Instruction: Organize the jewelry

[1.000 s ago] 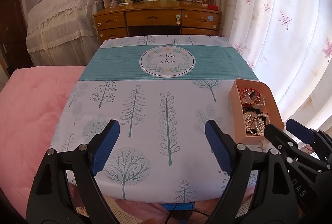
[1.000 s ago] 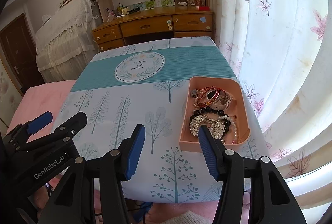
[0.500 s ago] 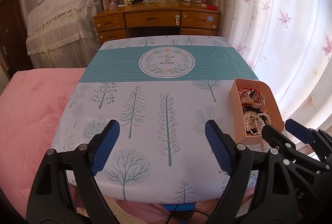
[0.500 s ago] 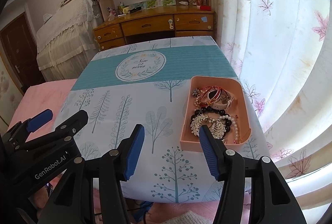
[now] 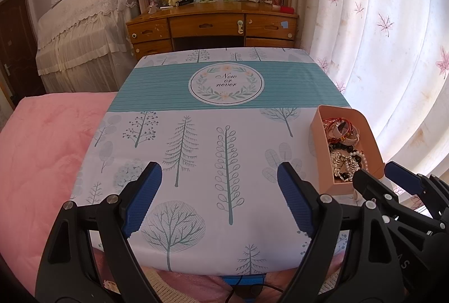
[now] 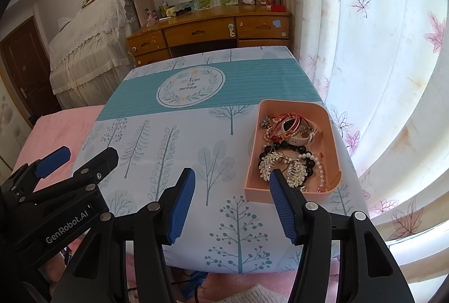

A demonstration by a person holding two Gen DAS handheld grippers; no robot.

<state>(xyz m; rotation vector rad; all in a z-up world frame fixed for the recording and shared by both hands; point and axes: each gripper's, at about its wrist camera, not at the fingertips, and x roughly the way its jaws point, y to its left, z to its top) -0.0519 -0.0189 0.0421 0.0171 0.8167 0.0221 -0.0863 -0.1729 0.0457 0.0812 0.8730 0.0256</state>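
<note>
- Jewelry (image 6: 291, 151) lies heaped in the pink tray (image 6: 332, 140), frame right; nothing has shifted.
- Left claw (image 5: 219, 190) and right claw (image 6: 231, 190) stay spread wide, empty, above the surface (image 6: 196, 140).

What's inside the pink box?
The pink box holds tangled jewelry: red bangles, a black bead bracelet, silver leaf pieces and pearls. Anything underneath the pile is hidden.
</note>
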